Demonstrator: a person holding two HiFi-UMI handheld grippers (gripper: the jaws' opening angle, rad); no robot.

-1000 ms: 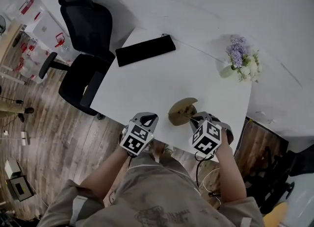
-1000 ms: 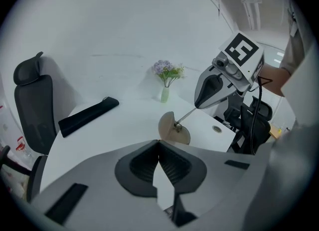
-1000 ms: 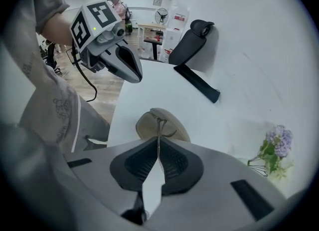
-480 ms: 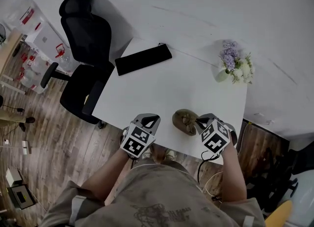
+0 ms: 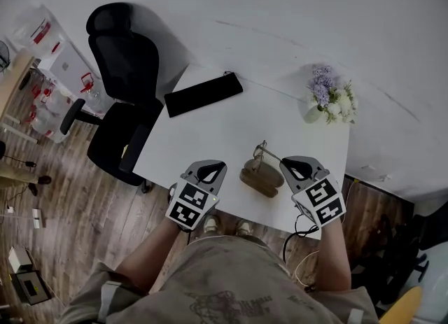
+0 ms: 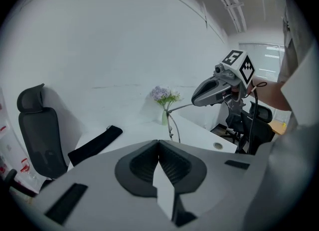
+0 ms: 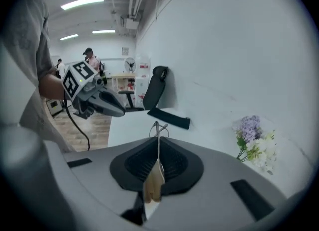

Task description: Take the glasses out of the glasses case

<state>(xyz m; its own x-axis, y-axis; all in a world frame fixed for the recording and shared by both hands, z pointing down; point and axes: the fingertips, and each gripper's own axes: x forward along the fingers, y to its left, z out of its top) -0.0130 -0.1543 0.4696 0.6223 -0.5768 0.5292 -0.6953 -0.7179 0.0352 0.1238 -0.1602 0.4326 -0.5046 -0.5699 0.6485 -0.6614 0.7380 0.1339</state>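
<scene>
A brown glasses case (image 5: 259, 181) lies on the white table (image 5: 210, 134) near its front edge, between my two grippers. My right gripper (image 5: 294, 169) is shut on the tan tip of one temple arm (image 7: 154, 182) of the thin metal glasses (image 5: 264, 152). The glasses hang in the air just above and beyond the case, and they show past the jaws (image 7: 158, 126) in the right gripper view. My left gripper (image 5: 210, 171) hovers left of the case, its jaws (image 6: 158, 145) shut on nothing. The left gripper view shows the right gripper (image 6: 215, 90) with the glasses (image 6: 172, 122) dangling from it.
A long black pouch (image 5: 204, 93) lies at the table's far left corner. A small vase of flowers (image 5: 329, 99) stands at the far right. A black office chair (image 5: 122, 78) stands left of the table. People stand far back in the room (image 7: 89, 58).
Both grippers have risen. The right gripper has drawn back from the case and turned, and the glasses now hang above the case. The case lies flatter on the table.
</scene>
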